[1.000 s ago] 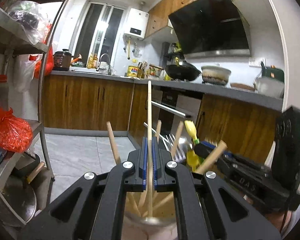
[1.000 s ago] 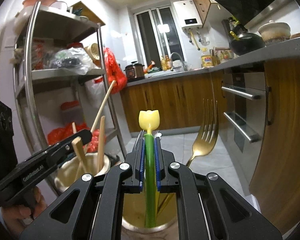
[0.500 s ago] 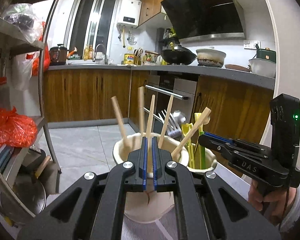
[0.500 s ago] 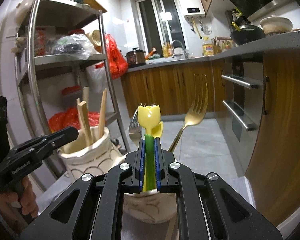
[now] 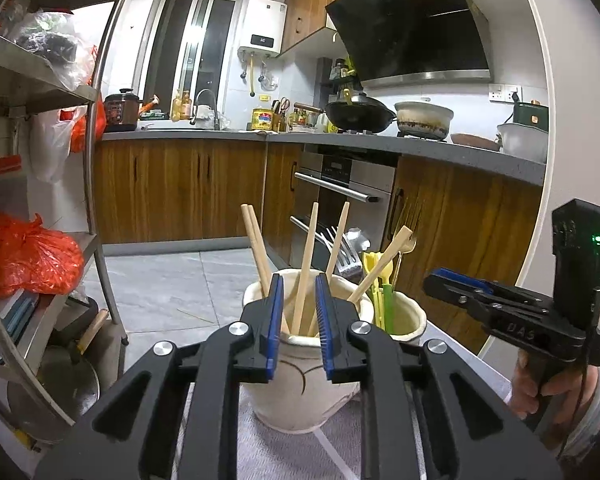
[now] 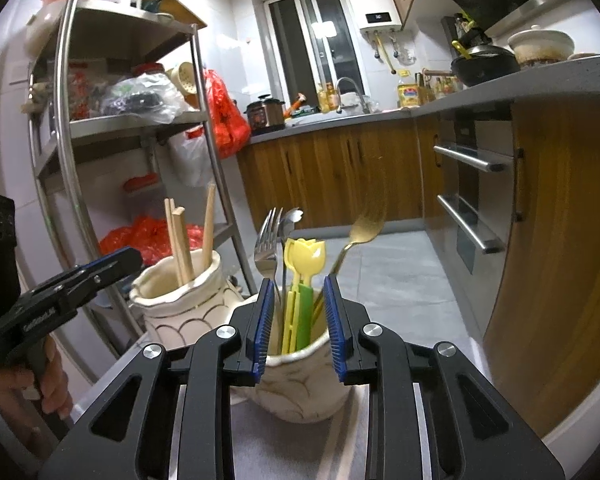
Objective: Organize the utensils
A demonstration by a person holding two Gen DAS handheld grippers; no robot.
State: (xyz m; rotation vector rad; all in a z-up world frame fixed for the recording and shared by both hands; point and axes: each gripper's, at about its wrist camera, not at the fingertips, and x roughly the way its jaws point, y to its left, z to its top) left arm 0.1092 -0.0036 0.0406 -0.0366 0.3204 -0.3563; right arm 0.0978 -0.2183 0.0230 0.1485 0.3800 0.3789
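Note:
Two cream ceramic holders stand side by side on a grey cloth. The left holder (image 5: 300,384) (image 6: 180,300) holds several wooden chopsticks (image 5: 306,264). My left gripper (image 5: 298,320) is open and empty in front of it. The right holder (image 6: 300,380) (image 5: 404,316) holds a green and yellow tulip-topped utensil (image 6: 304,276), a steel fork (image 6: 266,248) and a gold fork (image 6: 366,232). My right gripper (image 6: 296,320) is open and empty in front of that holder; it also shows in the left wrist view (image 5: 456,292).
A steel shelf rack (image 6: 80,128) with bags and boxes stands to the left. Wooden cabinets and an oven (image 5: 340,196) lie behind, under a grey counter with pots. The grey cloth (image 5: 268,452) covers the table under the holders.
Both grippers have opened and pulled back and down. The left let go of a chopstick into the left holder; the right let go of the green and yellow utensil into the right holder.

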